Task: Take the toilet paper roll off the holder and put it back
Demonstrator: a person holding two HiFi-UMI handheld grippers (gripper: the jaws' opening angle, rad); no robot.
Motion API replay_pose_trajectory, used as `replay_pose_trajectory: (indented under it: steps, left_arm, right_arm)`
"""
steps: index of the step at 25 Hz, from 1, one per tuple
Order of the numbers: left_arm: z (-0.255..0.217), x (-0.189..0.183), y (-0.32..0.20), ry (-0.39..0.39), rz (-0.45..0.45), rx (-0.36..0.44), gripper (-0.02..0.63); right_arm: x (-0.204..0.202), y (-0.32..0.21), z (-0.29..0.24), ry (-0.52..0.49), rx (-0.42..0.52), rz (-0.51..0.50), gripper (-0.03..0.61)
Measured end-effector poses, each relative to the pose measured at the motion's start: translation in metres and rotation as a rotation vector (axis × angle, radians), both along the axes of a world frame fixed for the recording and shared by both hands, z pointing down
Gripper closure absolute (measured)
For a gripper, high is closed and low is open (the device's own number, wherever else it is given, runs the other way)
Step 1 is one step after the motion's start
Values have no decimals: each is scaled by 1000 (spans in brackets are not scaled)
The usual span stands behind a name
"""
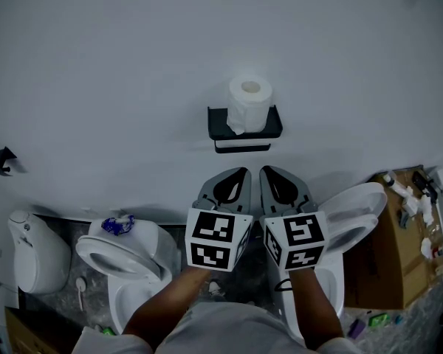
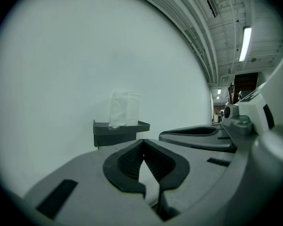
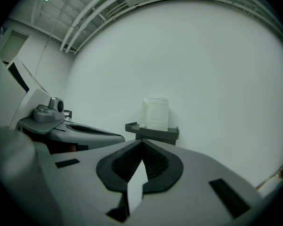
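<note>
My left gripper [image 1: 241,174] and right gripper [image 1: 269,173] were both closed tight on nothing, side by side, well short of the toilet paper roll [image 1: 249,103]. The roll stood upright and loose on the black holder [image 1: 269,128]. I judged that reaching in with the jaws shut would only knock it over, perhaps down toward the bowls, and that a hard pinch might crush it. The wall [image 1: 118,50] was plain white. Below sat the left toilet [image 1: 125,260] and the right toilet [image 1: 354,214], with a cardboard box [image 1: 399,257] beside it.

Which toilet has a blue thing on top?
The toilet at the person's left: a blue thing lies on its back part. The toilet at the right has nothing blue on it.
</note>
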State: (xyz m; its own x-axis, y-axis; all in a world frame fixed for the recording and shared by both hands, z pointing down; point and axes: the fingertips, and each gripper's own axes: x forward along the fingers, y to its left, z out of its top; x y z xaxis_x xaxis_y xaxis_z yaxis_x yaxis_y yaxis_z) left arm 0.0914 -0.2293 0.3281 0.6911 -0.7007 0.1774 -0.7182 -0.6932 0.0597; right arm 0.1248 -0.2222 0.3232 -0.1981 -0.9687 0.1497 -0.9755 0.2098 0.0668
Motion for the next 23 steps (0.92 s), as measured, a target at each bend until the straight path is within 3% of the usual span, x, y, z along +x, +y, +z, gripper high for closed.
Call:
replay_pose_trajectory:
  steps: [23]
  left_arm:
    - [1,2,3,-14,6,9,609]
  right_arm:
    - [3,2,-1,-8,9,-4,577]
